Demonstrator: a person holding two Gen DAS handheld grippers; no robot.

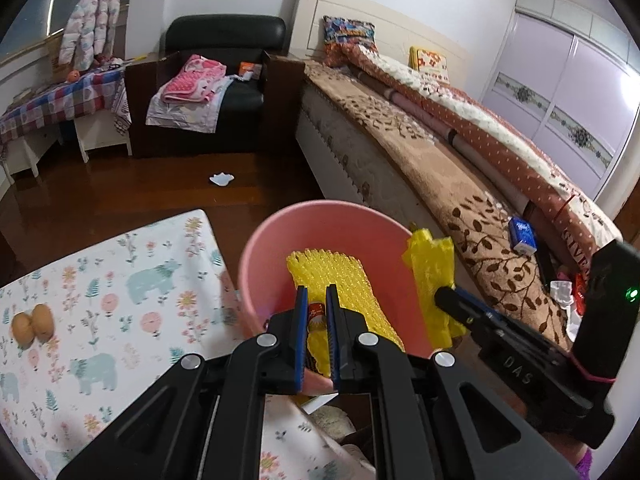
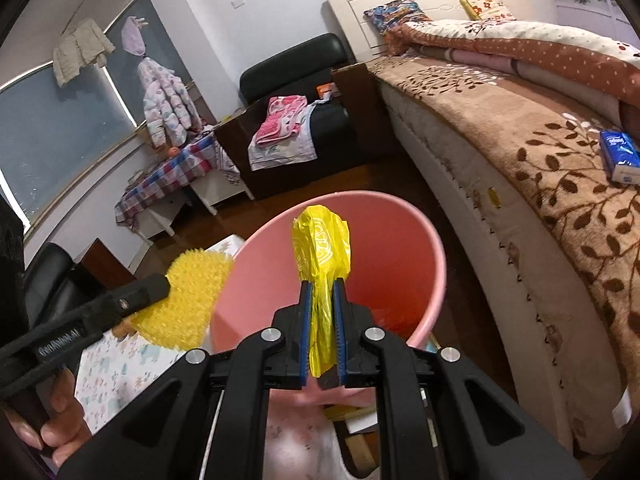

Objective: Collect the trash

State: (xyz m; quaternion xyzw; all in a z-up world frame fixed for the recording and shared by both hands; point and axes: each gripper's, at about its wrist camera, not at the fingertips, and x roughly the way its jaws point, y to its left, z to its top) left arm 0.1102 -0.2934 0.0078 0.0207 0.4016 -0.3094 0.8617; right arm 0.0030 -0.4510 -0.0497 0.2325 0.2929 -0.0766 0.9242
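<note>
Pinching yellow trash, each gripper [image 1: 316,296] [image 2: 322,292] hangs over the pink bucket [image 1: 276,240].

Bed [image 1: 460,184], black armchair [image 1: 224,92], hanging jacket [image 1: 90,20]

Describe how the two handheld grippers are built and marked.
Both are black linkage frames with silver pivot bolts and blue-padded fingers. The left gripper reads "GenRobot.AI" along its side; the right gripper is embossed "DAS" and has a green light.

The pink bucket [image 1: 320,224] has its floor hidden behind the yellow mesh [image 1: 340,280] and the left claw [image 1: 317,292]. A small red-labelled item [image 1: 316,316] between that claw's pads is too covered to identify. The white scrap [image 1: 221,178] on the floor is too small to tell.
</note>
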